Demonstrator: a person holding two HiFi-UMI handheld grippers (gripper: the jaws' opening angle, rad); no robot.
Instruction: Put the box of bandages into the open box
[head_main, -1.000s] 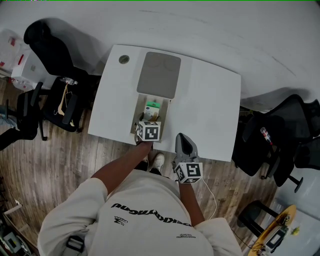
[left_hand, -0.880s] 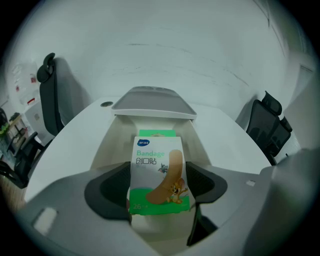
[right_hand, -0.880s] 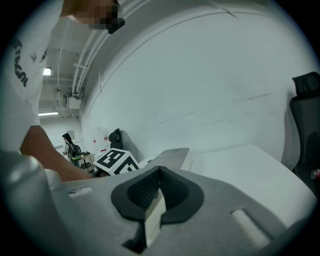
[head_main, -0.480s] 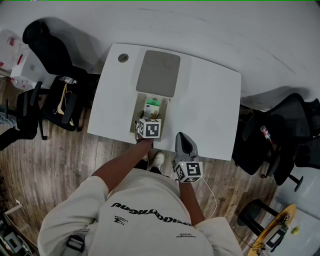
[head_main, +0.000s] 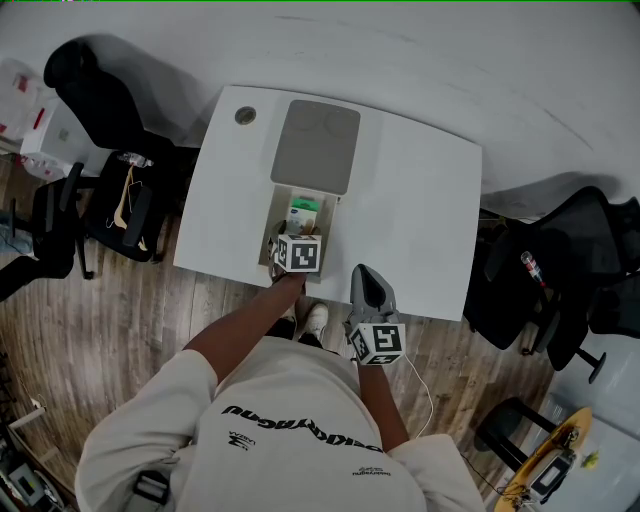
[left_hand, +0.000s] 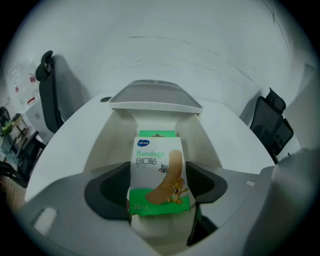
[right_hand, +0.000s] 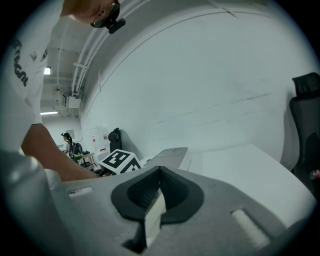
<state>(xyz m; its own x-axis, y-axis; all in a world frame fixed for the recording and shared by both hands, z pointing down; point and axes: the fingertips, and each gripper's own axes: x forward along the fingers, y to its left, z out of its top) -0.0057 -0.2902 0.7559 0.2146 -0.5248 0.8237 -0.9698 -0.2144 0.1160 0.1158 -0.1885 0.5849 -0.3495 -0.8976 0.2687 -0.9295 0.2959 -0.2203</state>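
Note:
The box of bandages (left_hand: 159, 175), green and white with a cartoon plaster on it, is upright between the dark pads (left_hand: 112, 190) of my left gripper (left_hand: 159, 189), which is shut on it. The head view shows that gripper (head_main: 300, 238) over the near end of the open white box (head_main: 281, 205), with the bandage box (head_main: 303, 213) held inside its opening. The grey lid (head_main: 317, 148) lies folded back behind it. My right gripper (head_main: 365, 274) hangs at the table's front edge, shut with nothing in it (right_hand: 159, 192).
The white table (head_main: 410, 200) has a round grommet hole (head_main: 245, 116) at its far left corner. Black office chairs stand to the left (head_main: 90, 90) and right (head_main: 560, 260) of it. A wood floor lies below.
My left gripper has edged a little farther over the open box with the bandage box in it. The right gripper has stayed put.

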